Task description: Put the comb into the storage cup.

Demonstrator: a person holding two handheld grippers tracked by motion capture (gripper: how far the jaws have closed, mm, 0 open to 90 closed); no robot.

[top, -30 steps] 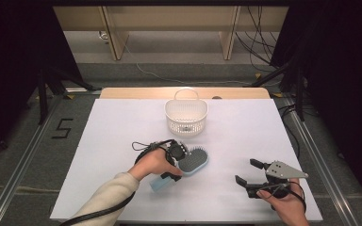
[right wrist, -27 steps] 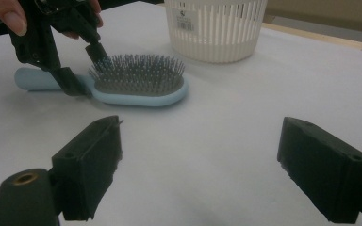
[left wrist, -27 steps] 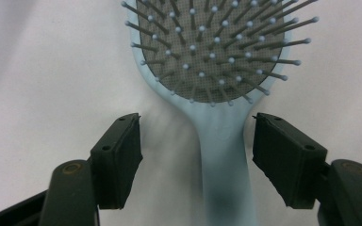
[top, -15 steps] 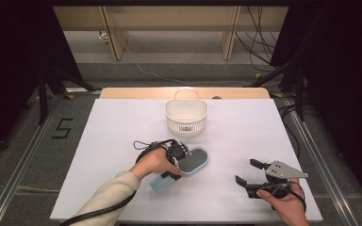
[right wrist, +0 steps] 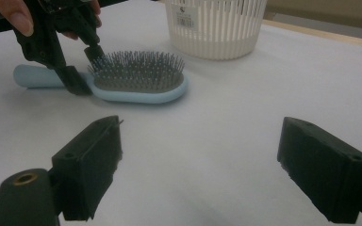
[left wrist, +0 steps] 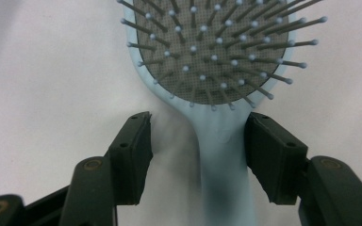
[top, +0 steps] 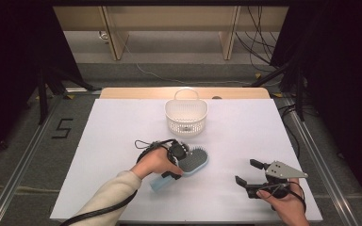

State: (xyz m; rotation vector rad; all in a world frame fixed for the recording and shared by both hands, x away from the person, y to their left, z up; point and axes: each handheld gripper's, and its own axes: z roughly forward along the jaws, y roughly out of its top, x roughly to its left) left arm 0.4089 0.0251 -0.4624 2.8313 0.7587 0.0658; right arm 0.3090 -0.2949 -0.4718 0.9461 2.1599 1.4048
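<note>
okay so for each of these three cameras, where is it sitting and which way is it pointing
High view: above the person's side, looking forward and down on the table; both forearms, left gripper, right gripper.
Left gripper view: on that gripper, looking down its fingers, which straddle the hairbrush handle.
Right gripper view: low on the right gripper, facing across the table to the basket; its fingers stand apart.
All share the hairbrush.

My left gripper view cuts off the hairbrush head's top, and its handle blurs between the jaws.
</note>
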